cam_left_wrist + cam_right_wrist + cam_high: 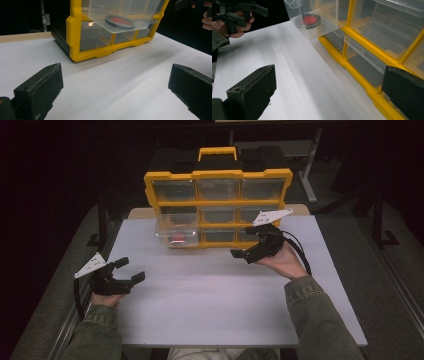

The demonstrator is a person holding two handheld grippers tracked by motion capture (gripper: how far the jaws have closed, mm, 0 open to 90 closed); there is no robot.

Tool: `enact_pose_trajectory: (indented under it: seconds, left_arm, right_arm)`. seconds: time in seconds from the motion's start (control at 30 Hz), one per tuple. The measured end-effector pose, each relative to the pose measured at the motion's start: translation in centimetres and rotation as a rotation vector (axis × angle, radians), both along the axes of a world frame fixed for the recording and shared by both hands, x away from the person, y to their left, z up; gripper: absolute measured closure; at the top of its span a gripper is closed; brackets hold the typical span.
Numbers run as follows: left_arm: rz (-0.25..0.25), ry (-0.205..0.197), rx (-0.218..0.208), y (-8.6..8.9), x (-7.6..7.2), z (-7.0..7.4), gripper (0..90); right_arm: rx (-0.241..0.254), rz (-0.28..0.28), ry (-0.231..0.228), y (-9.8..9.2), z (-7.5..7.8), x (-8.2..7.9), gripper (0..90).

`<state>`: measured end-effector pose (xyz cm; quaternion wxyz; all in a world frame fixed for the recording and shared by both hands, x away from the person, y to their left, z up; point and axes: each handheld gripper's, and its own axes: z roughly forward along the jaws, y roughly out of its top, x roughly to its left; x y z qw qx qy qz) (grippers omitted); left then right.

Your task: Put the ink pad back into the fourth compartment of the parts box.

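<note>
**Op:** Sleeves at the bottom of my high view, both forearms coming in. Left gripper (129,270) sits low at the table's left edge, jaws spread wide, nothing between them. Right gripper (248,248) same: wide open, empty, held just in front of the organiser's lower right.

**Eng:** Where's the drawer?

**Op:** Clear drawer (176,231) is pulled partway out of the yellow organiser (218,174), left column, middle row, overhanging the white table (210,295). Red disc (119,20) with a dark rim lies on its floor.

**Eng:** Anything in the way?

**Op:** Bare table between the left gripper and the drawer, well apart. From the right gripper view, the organiser's yellow frame (362,83) runs close past the right-hand jaw; I can't tell if they touch.

**Eng:** Blind spots?

**Op:** Other drawers look dim; can't make out contents. Drawer's top is cut off in both gripper views. Surroundings beyond the table are dark. Wooden strip (22,37) shows behind the table's far edge.
</note>
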<state>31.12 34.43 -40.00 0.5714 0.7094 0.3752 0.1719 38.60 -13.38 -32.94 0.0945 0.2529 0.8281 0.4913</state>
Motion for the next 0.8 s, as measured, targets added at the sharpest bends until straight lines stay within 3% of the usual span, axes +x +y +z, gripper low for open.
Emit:
enact_pose_trajectory:
  seconds: [0.8]
  left_arm:
    - [0.005, 0.001, -0.003, 0.0, -0.2, 0.0, 0.0]
  right_arm:
    - [0.035, -0.077, 0.008, -4.0, -3.0, -2.4, 0.0]
